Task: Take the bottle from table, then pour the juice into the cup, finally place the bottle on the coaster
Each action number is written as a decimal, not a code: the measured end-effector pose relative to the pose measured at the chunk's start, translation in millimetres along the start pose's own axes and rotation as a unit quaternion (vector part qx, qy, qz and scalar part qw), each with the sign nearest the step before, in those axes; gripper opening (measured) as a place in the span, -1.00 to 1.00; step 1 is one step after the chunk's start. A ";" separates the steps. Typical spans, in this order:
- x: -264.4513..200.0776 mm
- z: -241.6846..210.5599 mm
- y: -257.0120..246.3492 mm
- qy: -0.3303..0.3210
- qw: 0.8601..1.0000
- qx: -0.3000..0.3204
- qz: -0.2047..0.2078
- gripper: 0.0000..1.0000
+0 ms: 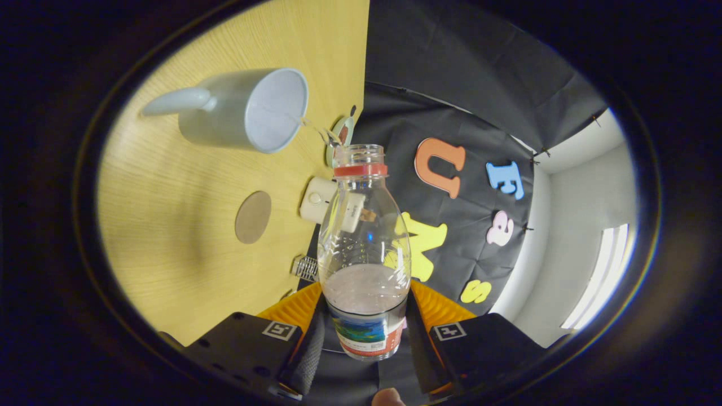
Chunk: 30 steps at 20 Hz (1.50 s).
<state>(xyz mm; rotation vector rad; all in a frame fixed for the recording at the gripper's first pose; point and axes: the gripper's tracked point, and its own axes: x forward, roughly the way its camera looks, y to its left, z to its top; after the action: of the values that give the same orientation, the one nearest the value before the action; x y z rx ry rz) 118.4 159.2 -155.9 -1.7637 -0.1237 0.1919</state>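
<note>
Clear plastic bottle (364,248) is sitting clamped at its labelled base between the gripper (365,332) fingers, both pressing in, uncapped neck aiming beyond them toward the mug-like cup (248,110) on the wooden table (169,242) – likely mid-pour – with the round coaster (253,217) waiting near the cup.

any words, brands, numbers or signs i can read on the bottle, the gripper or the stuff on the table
Nothing can be quoted.
Label on the bottle: print too small and blurred to read.
Square markers on the gripper, whose fingers are shut on the bottle: black-and-white patterns, no words.
White box on the table beyond the bottle: marks too small to read.
Cup and coaster: no text.
</note>
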 end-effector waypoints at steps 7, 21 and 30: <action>5.9 7.6 4.1 -0.006 1.000 -0.012 0.006 0.46; 0.3 8.5 -19.2 -0.008 0.998 -0.054 -0.009 0.46; 4.7 11.2 -20.9 -0.002 0.997 -0.083 0.006 0.46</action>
<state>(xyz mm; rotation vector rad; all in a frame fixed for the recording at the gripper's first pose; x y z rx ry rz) 121.3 175.1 -137.8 -1.9294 -0.1355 0.1982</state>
